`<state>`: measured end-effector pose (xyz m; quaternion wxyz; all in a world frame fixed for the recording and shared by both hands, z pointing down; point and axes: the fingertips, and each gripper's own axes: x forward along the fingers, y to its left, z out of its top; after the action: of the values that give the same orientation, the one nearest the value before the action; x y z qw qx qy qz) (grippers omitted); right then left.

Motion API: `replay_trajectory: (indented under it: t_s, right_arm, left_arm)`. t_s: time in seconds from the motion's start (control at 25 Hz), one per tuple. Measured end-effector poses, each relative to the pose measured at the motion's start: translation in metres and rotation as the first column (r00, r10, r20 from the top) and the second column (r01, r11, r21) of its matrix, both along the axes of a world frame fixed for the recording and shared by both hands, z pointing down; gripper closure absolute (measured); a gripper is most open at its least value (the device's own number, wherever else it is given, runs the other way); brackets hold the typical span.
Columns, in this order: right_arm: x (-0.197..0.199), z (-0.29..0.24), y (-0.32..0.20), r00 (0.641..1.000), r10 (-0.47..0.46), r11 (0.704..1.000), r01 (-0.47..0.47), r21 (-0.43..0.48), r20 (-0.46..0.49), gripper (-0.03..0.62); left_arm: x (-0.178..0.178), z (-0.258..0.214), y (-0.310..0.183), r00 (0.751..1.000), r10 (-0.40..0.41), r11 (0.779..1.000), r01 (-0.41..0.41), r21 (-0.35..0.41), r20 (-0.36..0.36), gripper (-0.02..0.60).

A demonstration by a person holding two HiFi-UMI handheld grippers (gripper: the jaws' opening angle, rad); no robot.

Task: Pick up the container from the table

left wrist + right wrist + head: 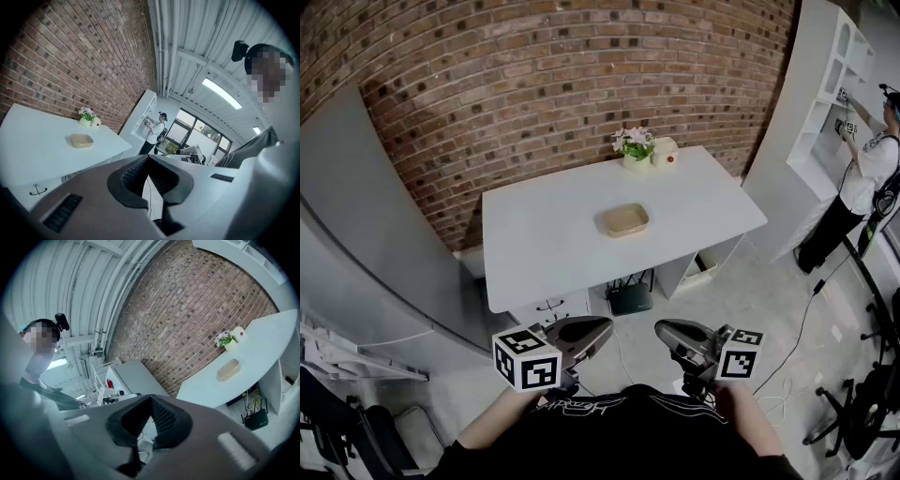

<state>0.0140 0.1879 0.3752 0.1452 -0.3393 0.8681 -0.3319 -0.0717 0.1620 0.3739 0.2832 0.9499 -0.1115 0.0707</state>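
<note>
**Both hand-held grippers held low in front of the torso, jaws closed.**

Left hand-held gripper [602, 327] sits at the lower left of the head view and right hand-held gripper [662, 329] at the lower right. They angle inward, with tips near each other but apart. In the left gripper view [147, 157] the jaw tips meet, with only a thin wedge of gap behind them and nothing gripped. The right gripper view [150, 397] shows the same. Left cube [526, 359] and right cube [739, 353] face up. Left forearm [492, 427] and right forearm [752, 424] reach forward from the body, elbows bent.

Brick wall [581, 75] behind a white table [544, 253], grey floor [769, 291]
</note>
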Motion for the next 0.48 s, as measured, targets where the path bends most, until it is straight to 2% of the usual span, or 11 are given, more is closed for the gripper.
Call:
replay_trajectory:
  t_s: [0.24,0.48]
  right_arm:
    - [0.024,0.007,-0.010,0.997,0.078,0.997,-0.078,-0.022,-0.029,0.591]
    - [0.033,0.013,-0.024,0.998,0.070,0.997,-0.069,-0.045,0.005,0.591]
  left_arm:
    - [0.019,0.004,-0.006,1.000,0.026,1.000,-0.026,-0.004,0.000,0.578]
    - [0.030,0.007,-0.021,0.999,0.041,0.999,-0.041,-0.016,0.001,0.578]
